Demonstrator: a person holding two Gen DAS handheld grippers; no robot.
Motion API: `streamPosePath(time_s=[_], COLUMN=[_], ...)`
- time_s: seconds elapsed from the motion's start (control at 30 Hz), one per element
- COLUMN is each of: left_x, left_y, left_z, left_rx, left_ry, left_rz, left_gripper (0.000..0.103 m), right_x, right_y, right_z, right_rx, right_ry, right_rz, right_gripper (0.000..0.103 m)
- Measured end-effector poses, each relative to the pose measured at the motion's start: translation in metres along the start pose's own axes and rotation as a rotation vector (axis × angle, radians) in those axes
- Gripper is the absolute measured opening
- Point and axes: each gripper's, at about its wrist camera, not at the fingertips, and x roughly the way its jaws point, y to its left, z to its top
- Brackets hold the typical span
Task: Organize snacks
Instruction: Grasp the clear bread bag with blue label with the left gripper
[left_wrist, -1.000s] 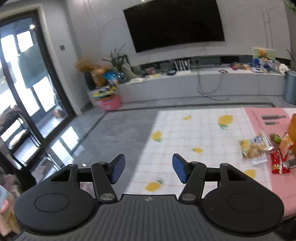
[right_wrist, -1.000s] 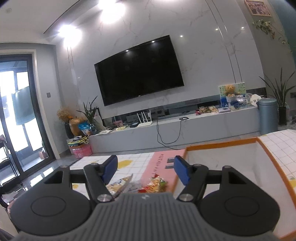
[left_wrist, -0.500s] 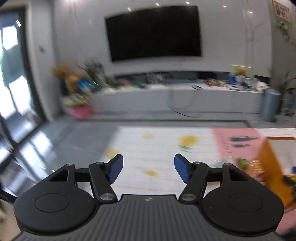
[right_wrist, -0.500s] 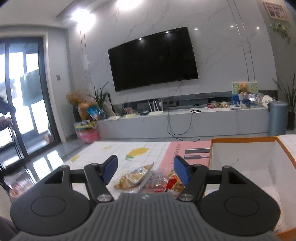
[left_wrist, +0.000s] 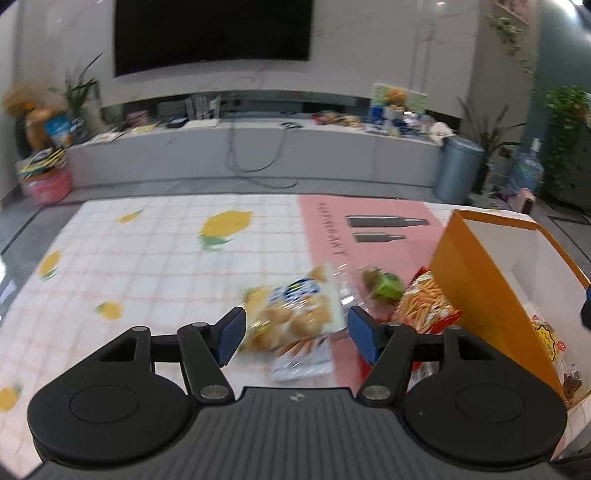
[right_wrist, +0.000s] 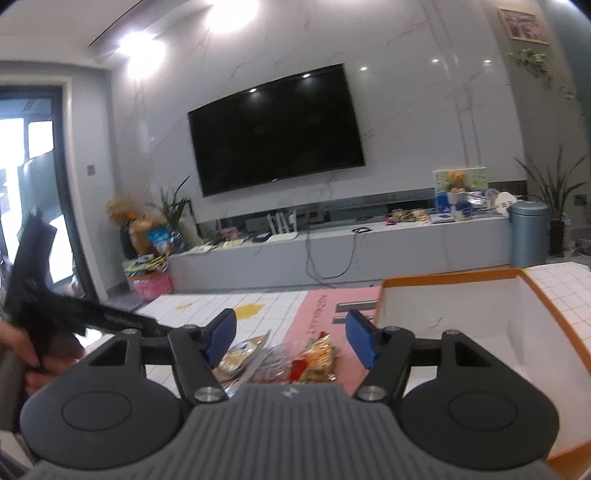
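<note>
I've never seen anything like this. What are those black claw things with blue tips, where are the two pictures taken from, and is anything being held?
They are two hand-held grippers; a person carries one in each hand, each with its own camera. One picture looks along the left gripper, the other along the right gripper. Both stand open and hold nothing. On the lemon-print tablecloth lie a few snacks: a bread bag, a green packet and a bag of sticks. Beside them stands an orange box with some snacks already inside.

Black hand-held gripper (left_wrist: 295, 330) with blue pads (left_wrist: 231, 334), silver screws.
</note>
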Motion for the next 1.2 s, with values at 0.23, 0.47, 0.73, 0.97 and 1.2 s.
streamPosePath(time_s=[0.23,0.47,0.73,0.97,1.2], left_x=[0.035,0.055,0.082,0.098,0.105], left_y=[-0.015,-0.035,-0.037,-0.026,0.006], left_z=[-0.006,-0.009,-0.013,-0.014,-0.021], left_rx=[0.031,0.171,0.157,0.091,-0.099], left_ry=[0.026,0.017,0.054,0.044,0.078], left_rz=[0.003,0.071,0.054,0.133,0.045], left_gripper=[0.076,0.078,0.079,0.079,0.053], right_x=[0.003,0.005,0.006,0.006,0.008], right_y=[-0.015,-0.015,-0.022,-0.023,-0.023], right_z=[-0.006,-0.011,-0.01,-0.011,-0.015], right_rx=[0.022,0.03,0.071,0.064,0.062], right_ry=[0.009,0.022,0.032,0.034,0.03], right_rz=[-0.048,-0.063,-0.069,-0.064,-0.06], right_gripper=[0.065,0.066,0.066,0.066,0.066])
